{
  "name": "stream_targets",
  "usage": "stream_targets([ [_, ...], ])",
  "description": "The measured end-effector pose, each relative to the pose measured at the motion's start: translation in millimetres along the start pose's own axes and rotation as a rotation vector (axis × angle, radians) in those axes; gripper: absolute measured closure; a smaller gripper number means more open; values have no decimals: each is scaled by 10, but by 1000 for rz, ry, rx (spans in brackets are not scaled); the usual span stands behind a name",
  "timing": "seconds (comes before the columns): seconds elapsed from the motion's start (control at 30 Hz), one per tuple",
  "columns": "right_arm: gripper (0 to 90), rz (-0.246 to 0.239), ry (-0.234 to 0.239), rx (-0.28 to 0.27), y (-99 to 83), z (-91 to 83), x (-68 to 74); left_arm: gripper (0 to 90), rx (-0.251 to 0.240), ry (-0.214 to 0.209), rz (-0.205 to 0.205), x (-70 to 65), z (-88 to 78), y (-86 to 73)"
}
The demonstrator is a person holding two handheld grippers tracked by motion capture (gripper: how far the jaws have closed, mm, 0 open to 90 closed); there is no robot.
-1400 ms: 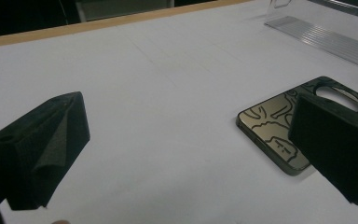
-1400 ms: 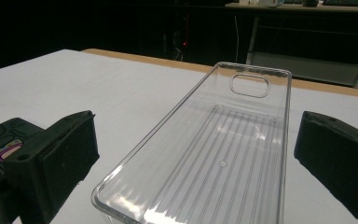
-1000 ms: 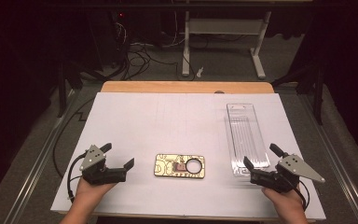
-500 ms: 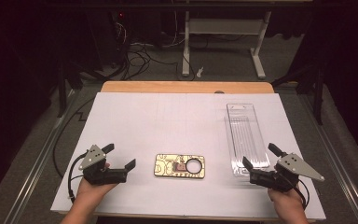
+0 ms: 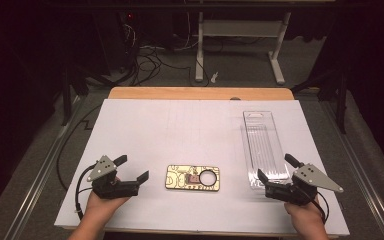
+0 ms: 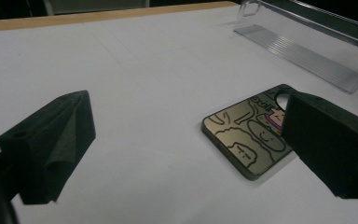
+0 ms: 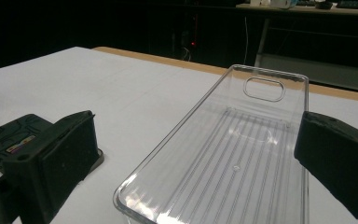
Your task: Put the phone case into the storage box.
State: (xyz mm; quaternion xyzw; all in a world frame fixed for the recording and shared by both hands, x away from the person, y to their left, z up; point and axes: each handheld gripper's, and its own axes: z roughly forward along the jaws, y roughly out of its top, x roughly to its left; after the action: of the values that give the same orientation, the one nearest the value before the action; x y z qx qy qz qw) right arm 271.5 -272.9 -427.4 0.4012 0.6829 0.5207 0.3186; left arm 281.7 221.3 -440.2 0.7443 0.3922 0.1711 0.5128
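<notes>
A gold phone case (image 5: 193,178) with cartoon line drawings and a round camera hole lies flat on the white sheet near the front. My left gripper (image 5: 132,167) rests to its left, open; its jaws have just been closing slightly, with nothing between them. In the left gripper view the case (image 6: 244,135) lies ahead, partly behind the right jaw of that gripper (image 6: 191,114). A clear plastic tray (image 5: 264,145) lies lengthwise at the right. My right gripper (image 5: 274,167) stands open at the tray's near end. The right gripper view looks between that gripper's (image 7: 196,135) jaws onto the empty tray (image 7: 242,154).
A white sheet (image 5: 180,125) covers the table, leaving a wooden strip (image 5: 200,93) bare along the far edge. Beyond the table the floor is dark, with cables (image 5: 145,55) and a white desk frame (image 5: 240,35).
</notes>
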Motion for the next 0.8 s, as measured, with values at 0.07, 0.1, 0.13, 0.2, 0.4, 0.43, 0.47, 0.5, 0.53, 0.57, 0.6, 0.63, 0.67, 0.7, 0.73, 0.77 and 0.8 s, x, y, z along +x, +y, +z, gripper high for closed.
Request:
stream_targets([
  [0.07,1,-5,3,8,-19,-6,-1,136,21,-45,-6,-28,37,6],
  [0.1,1,-9,1,10,-21,-4,-5,167,34,-71,10,-70,70,3],
  [0.13,1,-6,-2,11,-19,-5,-7,177,34,-71,10,-70,70,3],
  [0.2,1,-4,-1,8,-15,-8,-9,230,52,-91,23,-109,109,-2],
  [0.4,1,-6,-4,15,-26,5,-3,373,70,-146,69,-245,181,-25],
  [0.43,1,-8,-3,14,-25,5,-2,399,70,-146,69,-245,181,-25],
  [0.47,1,-8,-3,12,-24,4,-2,429,85,-148,84,-275,210,-27],
  [0.5,1,-8,-2,12,-23,5,-1,455,91,-152,91,-295,226,-28],
  [0.53,1,-8,-2,12,-23,5,-1,481,91,-152,91,-295,226,-28],
  [0.57,1,-10,-1,14,-24,8,0,497,94,-159,94,-314,243,-30],
  [0.6,1,-10,-1,14,-24,8,0,497,97,-169,95,-333,260,-33],
  [0.63,1,-9,-3,15,-24,10,2,521,100,-178,94,-352,279,-37],
  [0.67,1,-10,-3,14,-22,11,1,582,107,-190,102,-397,316,-40],
  [0.7,1,-10,-3,14,-22,11,1,615,107,-190,102,-397,316,-40],
  [0.73,1,-11,-1,13,-22,12,1,615,113,-192,108,-419,337,-39],
  [0.77,1,-10,-4,15,-22,17,3,691,126,-191,106,-441,359,-36],
  [0.8,1,-10,-4,15,-22,17,3,691,136,-204,100,-457,380,-35],
])
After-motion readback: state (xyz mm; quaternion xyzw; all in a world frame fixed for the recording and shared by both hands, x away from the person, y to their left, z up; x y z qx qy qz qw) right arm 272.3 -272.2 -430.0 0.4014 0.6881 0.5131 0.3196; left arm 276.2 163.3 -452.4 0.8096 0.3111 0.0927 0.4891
